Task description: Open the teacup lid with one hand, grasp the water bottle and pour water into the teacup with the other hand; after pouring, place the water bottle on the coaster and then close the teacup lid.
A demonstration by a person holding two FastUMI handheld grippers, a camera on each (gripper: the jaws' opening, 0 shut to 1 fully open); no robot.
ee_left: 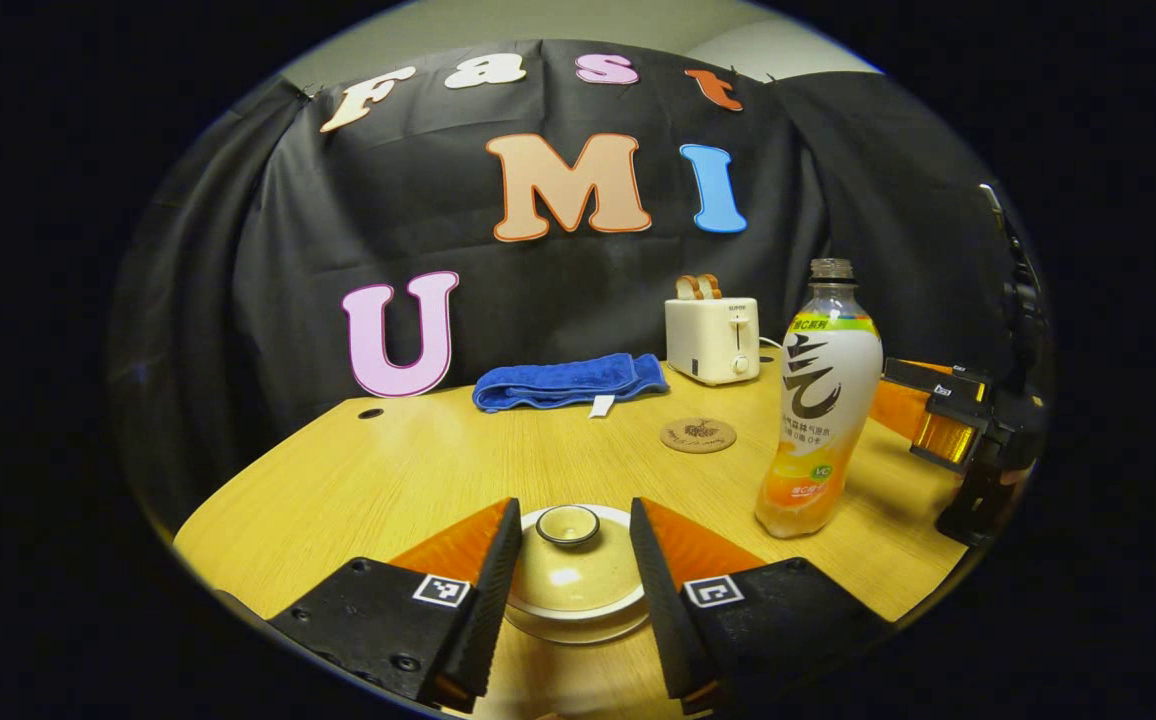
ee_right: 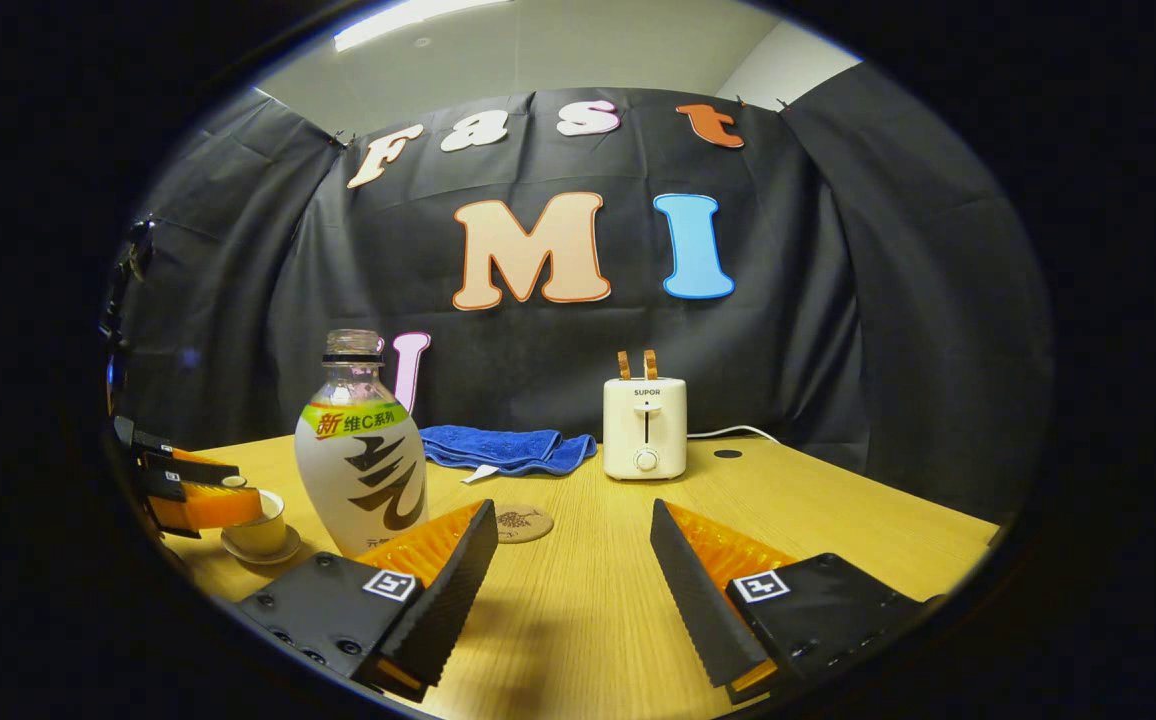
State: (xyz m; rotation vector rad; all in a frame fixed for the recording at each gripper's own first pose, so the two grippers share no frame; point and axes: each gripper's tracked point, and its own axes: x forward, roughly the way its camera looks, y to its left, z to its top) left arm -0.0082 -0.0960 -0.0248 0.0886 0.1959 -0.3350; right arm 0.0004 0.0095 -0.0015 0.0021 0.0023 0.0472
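The left claw (ee_left: 570, 585) is held open astride the lidded teacup (ee_left: 578, 570), gripping nothing. If closed off-centre, the lid could be knocked askew. The right claw (ee_right: 573, 570) is spread wide, empty, beside the one water bottle (ee_right: 362, 450). Beyond, one coaster (ee_left: 698, 435), one towel (ee_left: 568, 382) and one toaster (ee_left: 712, 338) are seen on the worktop (ee_left: 388, 470).

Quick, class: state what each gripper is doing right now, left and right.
Left gripper: open, fingers on either side of the teacup lid, not pressing it.
Right gripper: open, holding nothing; water bottle stands to its left.
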